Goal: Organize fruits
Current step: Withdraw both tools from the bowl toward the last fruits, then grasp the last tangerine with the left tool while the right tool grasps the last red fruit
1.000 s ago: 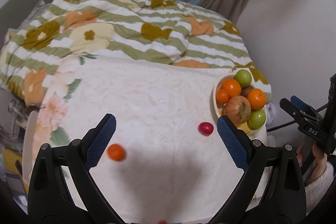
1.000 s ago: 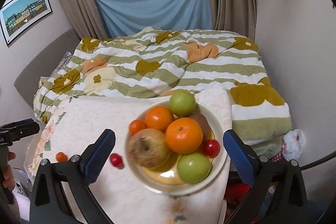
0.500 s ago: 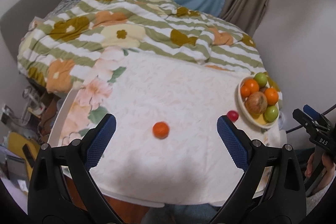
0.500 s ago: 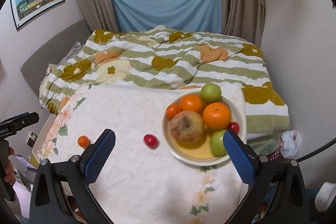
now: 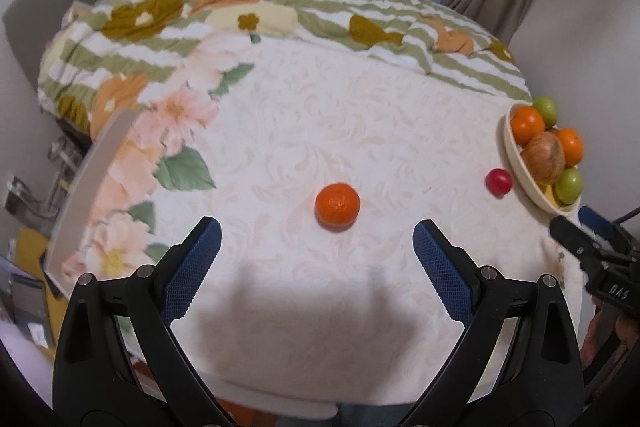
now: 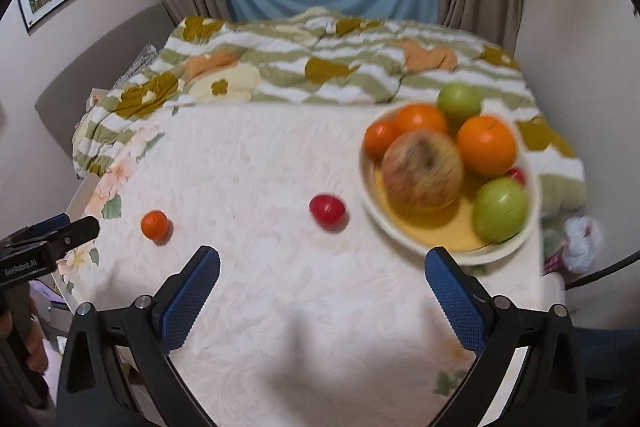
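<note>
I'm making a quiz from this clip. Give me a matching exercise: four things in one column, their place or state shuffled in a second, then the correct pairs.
Column 1:
1. small orange fruit
2. small red fruit
3. large mottled apple
4. left hand-held gripper

Column 2:
A. in the bowl among other fruit
B. open, holding nothing
C. alone on the tablecloth, ahead of the left fingers
D. on the cloth just outside the bowl

Pairs: 1-C, 2-D, 3-A, 4-B
</note>
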The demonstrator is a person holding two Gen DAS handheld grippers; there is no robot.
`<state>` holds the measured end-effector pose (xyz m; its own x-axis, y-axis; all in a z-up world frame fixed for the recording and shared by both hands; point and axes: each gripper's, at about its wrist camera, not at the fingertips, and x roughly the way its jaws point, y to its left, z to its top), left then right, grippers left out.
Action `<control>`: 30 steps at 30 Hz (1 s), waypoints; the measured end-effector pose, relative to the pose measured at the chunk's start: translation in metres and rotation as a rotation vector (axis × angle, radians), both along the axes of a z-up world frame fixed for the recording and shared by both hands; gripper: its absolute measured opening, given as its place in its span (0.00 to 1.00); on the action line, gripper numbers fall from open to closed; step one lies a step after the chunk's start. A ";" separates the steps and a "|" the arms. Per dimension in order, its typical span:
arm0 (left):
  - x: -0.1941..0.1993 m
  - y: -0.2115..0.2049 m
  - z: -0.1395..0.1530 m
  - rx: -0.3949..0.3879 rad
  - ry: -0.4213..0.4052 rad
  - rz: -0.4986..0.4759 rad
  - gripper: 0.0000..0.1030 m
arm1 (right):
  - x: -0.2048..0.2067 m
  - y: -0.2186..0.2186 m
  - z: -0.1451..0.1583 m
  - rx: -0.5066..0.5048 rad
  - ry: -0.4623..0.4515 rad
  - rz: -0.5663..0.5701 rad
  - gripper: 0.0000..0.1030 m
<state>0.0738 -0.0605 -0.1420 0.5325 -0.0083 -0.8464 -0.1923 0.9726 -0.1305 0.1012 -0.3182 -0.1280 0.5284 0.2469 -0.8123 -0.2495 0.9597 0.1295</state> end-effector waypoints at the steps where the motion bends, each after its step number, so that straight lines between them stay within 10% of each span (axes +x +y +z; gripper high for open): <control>1: 0.003 -0.001 -0.007 -0.008 0.011 0.006 1.00 | 0.006 0.003 -0.010 -0.011 0.032 -0.002 0.99; 23: 0.051 -0.011 -0.065 -0.078 0.083 0.027 0.46 | 0.050 0.020 -0.053 -0.014 0.125 0.005 0.94; 30: 0.052 -0.010 -0.065 -0.061 0.086 0.012 0.42 | 0.055 0.024 -0.056 -0.038 0.110 -0.022 0.72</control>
